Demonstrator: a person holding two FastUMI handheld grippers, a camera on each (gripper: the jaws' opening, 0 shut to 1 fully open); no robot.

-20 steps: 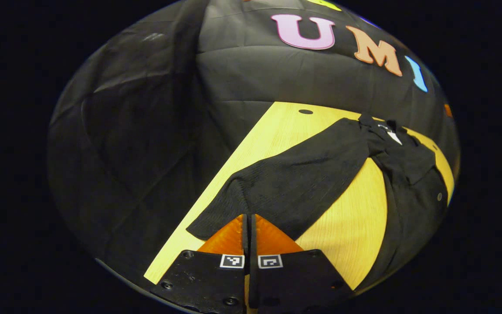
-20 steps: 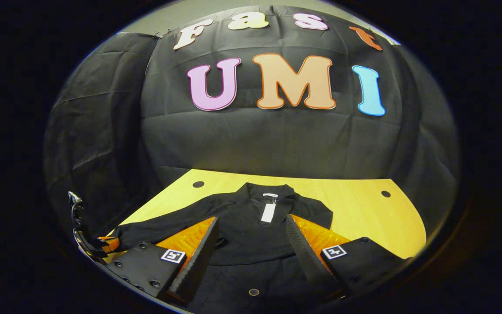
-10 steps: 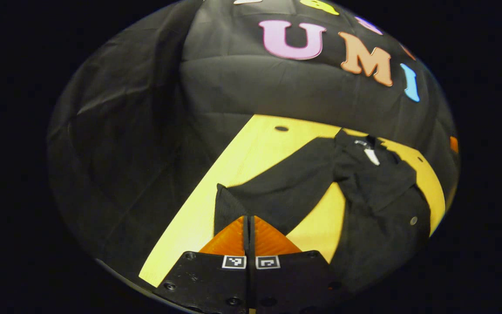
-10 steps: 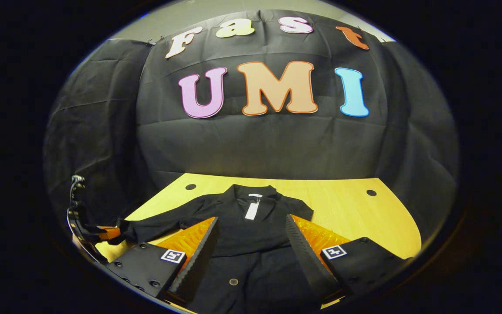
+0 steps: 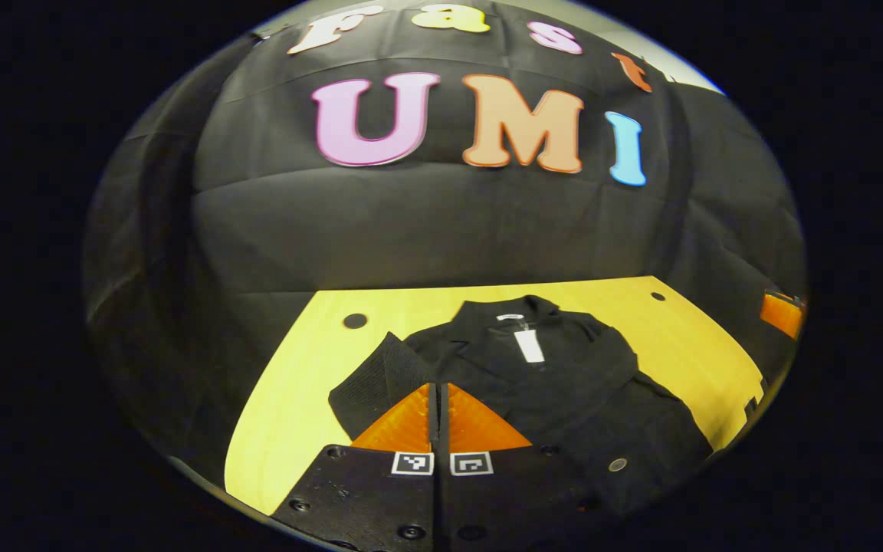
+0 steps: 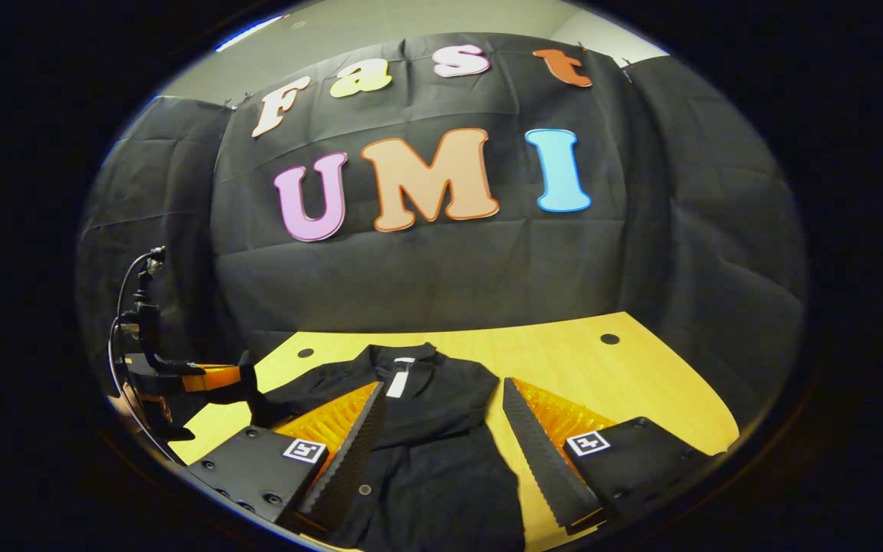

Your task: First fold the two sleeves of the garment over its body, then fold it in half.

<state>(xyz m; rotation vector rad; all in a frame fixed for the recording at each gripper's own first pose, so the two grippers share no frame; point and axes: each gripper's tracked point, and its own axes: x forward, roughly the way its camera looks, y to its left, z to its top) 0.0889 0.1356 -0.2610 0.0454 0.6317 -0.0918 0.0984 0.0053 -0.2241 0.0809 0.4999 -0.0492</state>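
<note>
Pinching the sleeve [image 5: 380, 376], left gripper [image 5: 438, 399] jaws clenched, right gripper [image 6: 441, 429] released (neck tag [image 5: 530, 345] unreadable).

So the surface [image 5: 296, 399] is a light yellow wood-grain top with rounded corners, backed by black cloth. Two small dark round holes sit near its far edge: in the left gripper view one at about 10 o'clock [image 5: 355, 320] and a smaller one at 2 o'clock [image 5: 658, 296]. Directly on it lies a black garment [image 5: 564, 383], collar toward 12 o'clock with a white tag [image 5: 529, 346] at the neck. In the right gripper view the garment [image 6: 441, 460] covers the left half, bare wood at 3 o'clock.
</note>
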